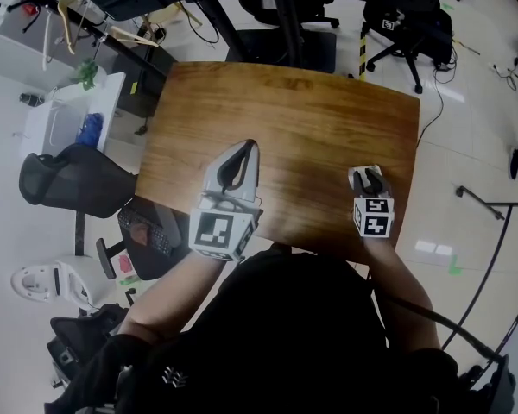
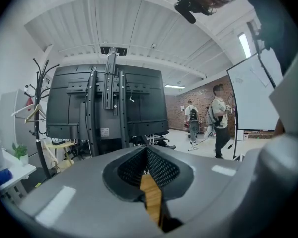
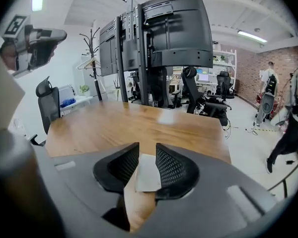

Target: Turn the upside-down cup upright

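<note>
Table (image 1: 311,119): I log varnished wood, smooth, grained, slight sheen. Left gripper (image 2: 147,151), right gripper (image 3: 147,150): I note matt grey plastic shells, with black dimpled pads (image 3: 171,167).

Brown, wood-grained surface (image 1: 328,119). Grey left hand-held gripper (image 1: 244,147) at seven o'clock, grey right hand-held gripper (image 1: 367,179) at five; black-and-white squares on cubes (image 1: 220,234); black dotted pads (image 3: 171,165).

left gripper (image 1: 245,147), right gripper (image 1: 368,173): grey shells; fingers (image 3: 171,165): black mesh; marker cubes (image 1: 223,233): black-white; top (image 1: 285,317): black
</note>
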### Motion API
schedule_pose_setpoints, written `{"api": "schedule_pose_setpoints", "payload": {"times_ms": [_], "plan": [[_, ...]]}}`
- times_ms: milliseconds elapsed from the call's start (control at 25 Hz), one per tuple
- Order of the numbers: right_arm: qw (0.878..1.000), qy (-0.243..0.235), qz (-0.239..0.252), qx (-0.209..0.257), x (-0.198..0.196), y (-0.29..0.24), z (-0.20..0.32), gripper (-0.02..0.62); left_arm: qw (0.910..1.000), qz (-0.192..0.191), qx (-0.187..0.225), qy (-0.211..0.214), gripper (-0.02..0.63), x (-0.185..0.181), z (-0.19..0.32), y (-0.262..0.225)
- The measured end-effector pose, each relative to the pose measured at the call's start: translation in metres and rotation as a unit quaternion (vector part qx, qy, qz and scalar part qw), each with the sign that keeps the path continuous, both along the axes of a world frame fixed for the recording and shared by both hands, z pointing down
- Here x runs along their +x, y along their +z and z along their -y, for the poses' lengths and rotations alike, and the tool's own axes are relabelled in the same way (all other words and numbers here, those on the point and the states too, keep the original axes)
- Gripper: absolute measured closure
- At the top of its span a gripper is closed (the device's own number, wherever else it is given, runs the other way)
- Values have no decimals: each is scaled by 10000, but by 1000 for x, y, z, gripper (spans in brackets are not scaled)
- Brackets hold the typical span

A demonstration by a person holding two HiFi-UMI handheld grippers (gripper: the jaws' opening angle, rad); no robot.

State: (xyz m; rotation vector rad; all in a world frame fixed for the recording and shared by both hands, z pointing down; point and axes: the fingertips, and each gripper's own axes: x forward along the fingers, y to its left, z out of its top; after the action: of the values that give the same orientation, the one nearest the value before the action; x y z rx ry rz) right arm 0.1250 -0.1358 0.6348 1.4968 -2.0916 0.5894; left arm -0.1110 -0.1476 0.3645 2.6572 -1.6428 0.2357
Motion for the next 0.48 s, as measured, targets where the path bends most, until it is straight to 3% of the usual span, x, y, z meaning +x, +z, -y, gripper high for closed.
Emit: {"api": "schedule_pose_setpoints", "payload": {"times_ms": [120,280,480], "plan": [[9990,350,269,21,30,-3,3,459,10000,46,34,27,606,3,-2,2],[9931,592,900,-459,58,18,3,423,9999,105,-33,82,606,7,-8,8],[9700,936,2076,-855,63,35,3,411,9998,181,3,118,606,14,-8,2]]}}
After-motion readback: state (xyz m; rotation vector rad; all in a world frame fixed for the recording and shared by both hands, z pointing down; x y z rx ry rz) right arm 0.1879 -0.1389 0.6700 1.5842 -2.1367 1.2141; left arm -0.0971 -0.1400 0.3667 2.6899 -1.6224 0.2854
